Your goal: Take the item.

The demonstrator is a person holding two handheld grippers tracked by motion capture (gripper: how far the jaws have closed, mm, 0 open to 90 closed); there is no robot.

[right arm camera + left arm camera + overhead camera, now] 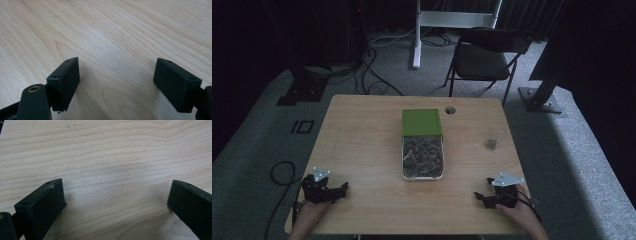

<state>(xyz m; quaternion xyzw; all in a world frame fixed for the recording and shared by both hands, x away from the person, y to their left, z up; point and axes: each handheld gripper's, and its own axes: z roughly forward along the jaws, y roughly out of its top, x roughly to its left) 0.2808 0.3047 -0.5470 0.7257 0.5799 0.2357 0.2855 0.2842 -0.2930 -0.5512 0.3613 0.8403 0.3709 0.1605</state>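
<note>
Left gripper [343,188] and right gripper [479,196] resting on table [362,145] near front corners, jaws spread, empty. Tray [422,158] of stones mid-table, green lid [421,122] behind, touching.

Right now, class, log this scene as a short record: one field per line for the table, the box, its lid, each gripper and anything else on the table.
table: light wooden table, round hole near the far edge
box: white tray at the middle, holding dark stones
lid: green lid covering the tray's far end
left gripper: open, empty, near left corner
right gripper: open, empty, near right corner
other: small dark object right of the tray
</note>
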